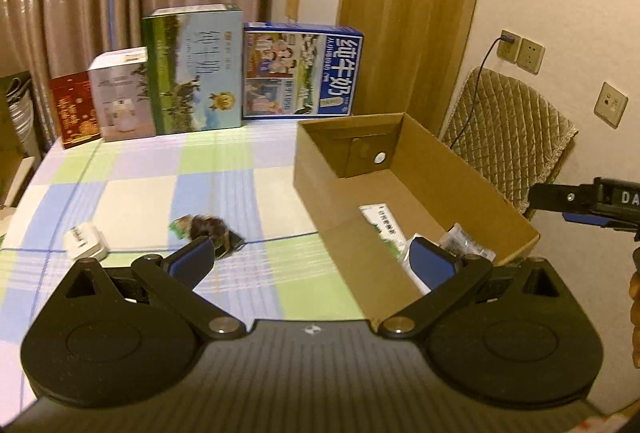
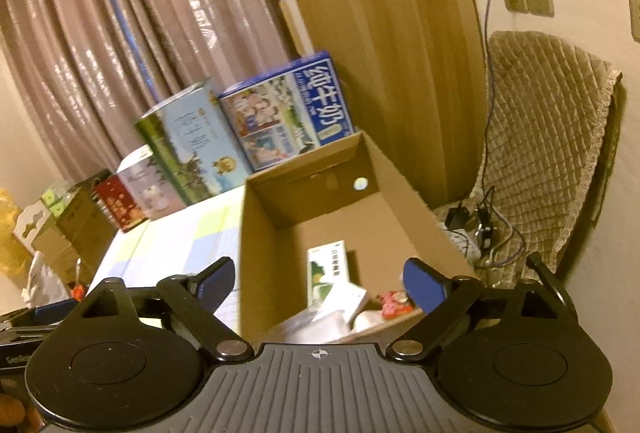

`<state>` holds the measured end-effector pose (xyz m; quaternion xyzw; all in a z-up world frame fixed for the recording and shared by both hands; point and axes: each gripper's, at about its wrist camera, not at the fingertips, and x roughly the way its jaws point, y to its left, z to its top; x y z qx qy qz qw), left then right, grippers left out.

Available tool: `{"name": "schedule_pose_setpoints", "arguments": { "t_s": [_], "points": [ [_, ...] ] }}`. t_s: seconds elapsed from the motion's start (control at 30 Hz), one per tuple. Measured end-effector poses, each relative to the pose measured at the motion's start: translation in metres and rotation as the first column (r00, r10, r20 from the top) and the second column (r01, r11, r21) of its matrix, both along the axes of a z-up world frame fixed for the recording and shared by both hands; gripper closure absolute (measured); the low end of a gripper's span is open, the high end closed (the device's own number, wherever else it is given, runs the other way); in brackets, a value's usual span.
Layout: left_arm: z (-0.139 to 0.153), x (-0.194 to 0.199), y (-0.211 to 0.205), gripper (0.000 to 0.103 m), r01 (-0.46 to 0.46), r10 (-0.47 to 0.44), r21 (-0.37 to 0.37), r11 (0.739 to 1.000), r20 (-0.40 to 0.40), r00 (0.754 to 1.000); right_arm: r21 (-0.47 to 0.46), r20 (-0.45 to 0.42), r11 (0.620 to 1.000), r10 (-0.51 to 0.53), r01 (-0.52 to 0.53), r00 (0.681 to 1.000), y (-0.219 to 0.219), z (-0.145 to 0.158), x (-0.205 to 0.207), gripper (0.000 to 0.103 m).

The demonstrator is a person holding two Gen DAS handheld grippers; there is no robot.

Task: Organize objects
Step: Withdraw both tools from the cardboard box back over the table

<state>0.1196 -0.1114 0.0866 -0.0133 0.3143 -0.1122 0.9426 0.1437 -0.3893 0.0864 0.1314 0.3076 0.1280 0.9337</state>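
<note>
Left wrist view: both grippers' fingers spread wide, empty, near cardboard box (image 1: 316,169)

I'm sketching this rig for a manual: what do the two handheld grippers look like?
Both match: the left gripper and right gripper have black linkage arms on round black housings, blue pads on the fingers, silver pivot pins and a ribbed grey centre plate with a crosshair mark.

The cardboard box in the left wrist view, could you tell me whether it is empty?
No, the cardboard box already holds a green and white packet and a clear wrapped item on its floor.
</note>
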Motion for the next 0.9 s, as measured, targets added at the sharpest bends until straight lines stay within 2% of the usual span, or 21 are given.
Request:
{"name": "schedule_pose_setpoints", "arguments": {
  "t_s": [0.17,0.5,0.9],
  "points": [
    [0.003,-0.03,0.025,0.001,-0.038,0.038,0.02,0.999,-0.004,0.999,-0.014,0.016,0.999,0.034,-0.034,0.999,0.023,0.006,-0.028,0.002],
    [0.007,-0.07,0.072,0.001,-0.116,0.116,0.052,0.992,-0.002,0.993,-0.037,0.025,0.994,0.105,-0.104,0.994,0.064,0.011,-0.057,0.002],
    [0.01,-0.08,0.097,0.001,-0.154,0.154,0.042,0.987,-0.002,0.988,-0.054,0.035,0.986,0.16,-0.158,0.986,0.095,0.012,-0.066,0.002]
  ]
}}
